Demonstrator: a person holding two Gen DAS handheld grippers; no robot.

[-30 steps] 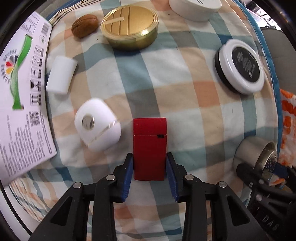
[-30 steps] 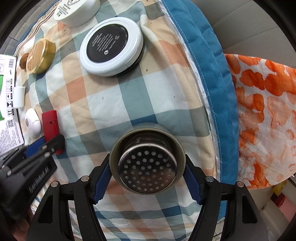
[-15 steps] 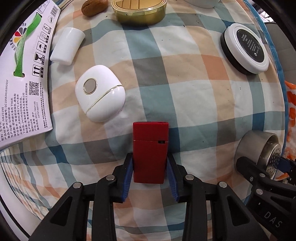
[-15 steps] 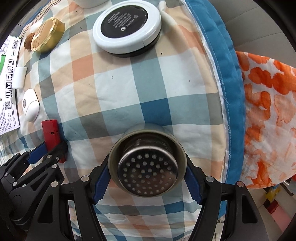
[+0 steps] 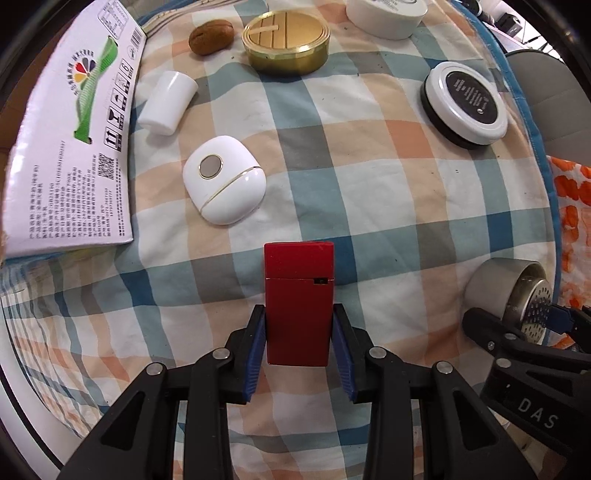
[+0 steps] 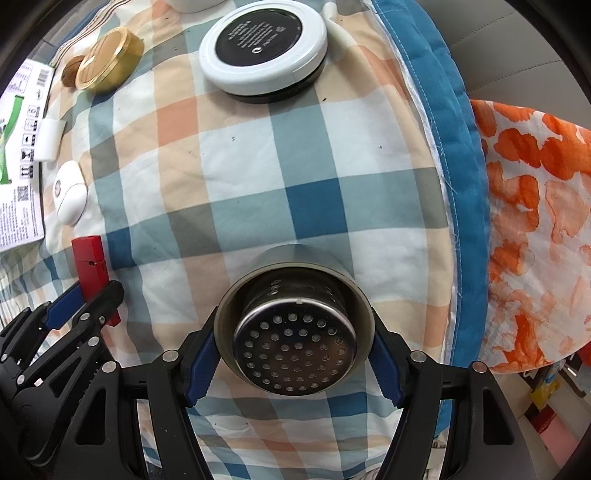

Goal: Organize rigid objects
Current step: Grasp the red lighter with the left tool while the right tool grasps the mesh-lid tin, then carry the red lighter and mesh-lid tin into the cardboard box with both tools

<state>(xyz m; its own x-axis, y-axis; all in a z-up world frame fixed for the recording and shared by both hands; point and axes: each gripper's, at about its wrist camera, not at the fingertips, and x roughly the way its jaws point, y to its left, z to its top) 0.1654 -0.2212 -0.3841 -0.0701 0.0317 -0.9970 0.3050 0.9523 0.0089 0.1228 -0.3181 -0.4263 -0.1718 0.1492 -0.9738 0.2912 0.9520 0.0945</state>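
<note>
My left gripper [image 5: 298, 339] is shut on a red rectangular box [image 5: 298, 295], held above the checked cloth [image 5: 332, 177]; its blue pads press both long sides. The same red box [image 6: 90, 258] and left gripper [image 6: 88, 299] show at the lower left of the right wrist view. My right gripper [image 6: 293, 347] is shut on a round metal strainer cup [image 6: 293, 332], its perforated steel face toward the camera. The cup [image 5: 513, 291] also appears at the right edge of the left wrist view.
On the cloth lie a white rounded case [image 5: 223, 184], a white cylinder [image 5: 168, 101], a brown nut [image 5: 211, 37], a gold tin [image 5: 286, 40], a white jar [image 5: 386, 14] and a black-and-white round tin [image 5: 467, 101]. A printed carton [image 5: 70, 147] lies left; orange fabric [image 6: 535, 229] lies right.
Both grippers, still holding their objects, have drifted toward the near side of the cloth; the tins and white case now sit farther up in both views. The grips are unchanged.
</note>
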